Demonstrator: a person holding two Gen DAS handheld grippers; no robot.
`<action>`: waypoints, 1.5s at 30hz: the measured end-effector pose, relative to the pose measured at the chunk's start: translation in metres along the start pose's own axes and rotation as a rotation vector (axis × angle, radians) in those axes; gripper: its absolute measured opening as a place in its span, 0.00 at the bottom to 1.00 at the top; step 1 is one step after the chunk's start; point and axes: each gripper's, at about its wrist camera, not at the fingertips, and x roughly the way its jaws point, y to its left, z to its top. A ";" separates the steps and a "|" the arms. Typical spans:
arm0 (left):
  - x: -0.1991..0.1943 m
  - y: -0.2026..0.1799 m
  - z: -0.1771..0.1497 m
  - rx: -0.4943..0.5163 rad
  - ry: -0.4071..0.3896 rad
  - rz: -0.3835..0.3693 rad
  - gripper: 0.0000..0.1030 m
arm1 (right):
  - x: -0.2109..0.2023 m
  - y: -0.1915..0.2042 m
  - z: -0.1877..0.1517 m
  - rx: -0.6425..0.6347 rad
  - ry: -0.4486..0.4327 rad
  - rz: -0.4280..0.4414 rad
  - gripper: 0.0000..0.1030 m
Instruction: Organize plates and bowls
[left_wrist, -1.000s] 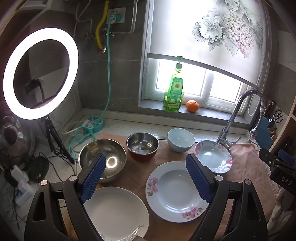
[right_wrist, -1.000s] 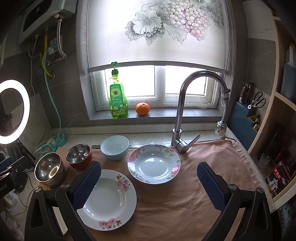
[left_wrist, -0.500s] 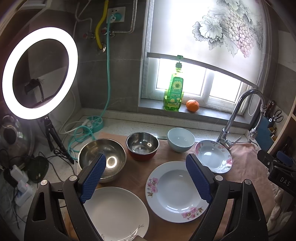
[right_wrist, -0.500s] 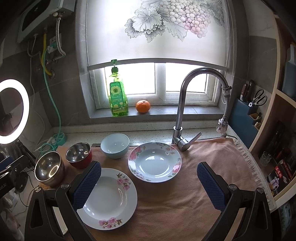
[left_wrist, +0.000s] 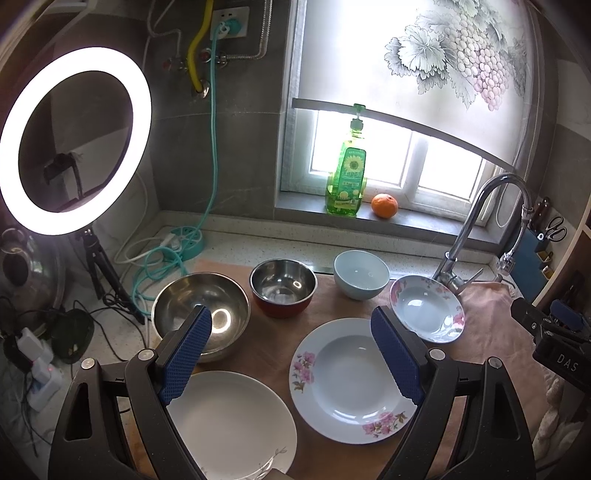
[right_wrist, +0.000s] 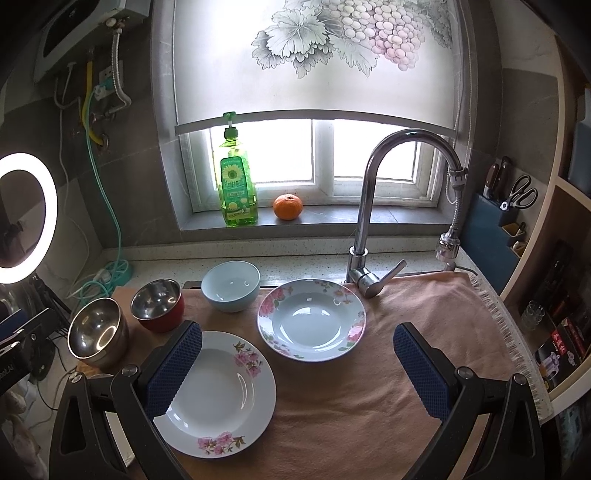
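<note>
On the pink cloth (right_wrist: 406, 369) lie a floral plate (left_wrist: 351, 380) (right_wrist: 221, 395), a deeper floral plate (left_wrist: 426, 308) (right_wrist: 312, 319) near the tap, and a plain white plate (left_wrist: 236, 424) at the front left. Behind them stand a large steel bowl (left_wrist: 201, 314) (right_wrist: 98, 332), a red-sided steel bowl (left_wrist: 282, 288) (right_wrist: 159, 304) and a light blue bowl (left_wrist: 360, 275) (right_wrist: 231, 286). My left gripper (left_wrist: 291, 354) is open and empty above the plates. My right gripper (right_wrist: 295, 369) is open and empty above the cloth.
A tap (right_wrist: 373, 206) stands behind the deep plate. A green soap bottle (right_wrist: 236, 184) and an orange (right_wrist: 288, 206) sit on the windowsill. A ring light (left_wrist: 74, 140) on a tripod and cables are at the left. A knife and scissors holder (right_wrist: 506, 206) is at the right.
The right wrist view has shifted slightly: the gripper moved a little forward and left. The left gripper has hardly moved. No dish has moved.
</note>
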 end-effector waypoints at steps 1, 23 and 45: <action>0.001 0.000 0.000 0.000 0.003 0.000 0.86 | 0.001 0.000 0.000 0.001 0.003 0.001 1.00; 0.026 0.020 -0.005 -0.055 0.094 -0.036 0.86 | 0.022 -0.003 -0.009 -0.019 0.053 -0.010 0.99; 0.092 0.042 -0.039 -0.170 0.332 -0.120 0.65 | 0.089 -0.036 -0.050 0.138 0.261 0.127 0.99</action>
